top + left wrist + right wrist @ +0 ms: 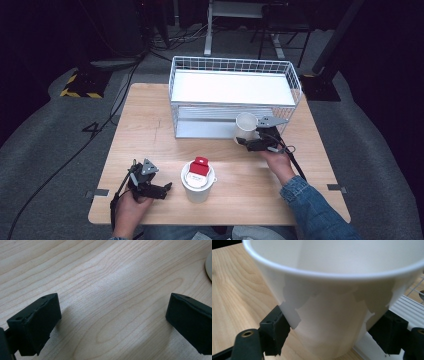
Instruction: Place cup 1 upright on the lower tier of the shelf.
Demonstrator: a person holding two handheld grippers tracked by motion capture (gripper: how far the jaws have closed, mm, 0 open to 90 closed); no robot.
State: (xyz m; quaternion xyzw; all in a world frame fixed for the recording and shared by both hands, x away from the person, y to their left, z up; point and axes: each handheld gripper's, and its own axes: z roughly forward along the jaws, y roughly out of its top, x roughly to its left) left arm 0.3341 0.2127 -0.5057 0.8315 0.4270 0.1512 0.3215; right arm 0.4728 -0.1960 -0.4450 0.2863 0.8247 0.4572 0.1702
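Wooden table (150, 125), light grain, carrying four items. White paper cup (245, 126), open mouth up, plain, no print legible; stands at the front right corner of the wire basket (235, 95), close against its lower shelf. Right gripper (252, 144) closed on this cup: in the right gripper view the two black jaws press the cup (332, 322) wall from either side, low on the body, with the rim above them and the basket's ribbed white shelf (412, 307) just behind to the right. Basket: white wire, two tiers, flat white panel on top, set at the far middle of the table. Second cup (198, 181), white, larger, near the front edge at centre, topped by a white lid with a red tab (200, 166); some marking on the lid, too small to read. Left gripper (162, 189) lies low at the front left, just beside the lidded cup but apart from it; jaws spread wide with nothing between them, bare wood under them in the left gripper view, a sliver of a white object (209, 267) at the right edge. Dark grey floor around the table, cables trailing at left
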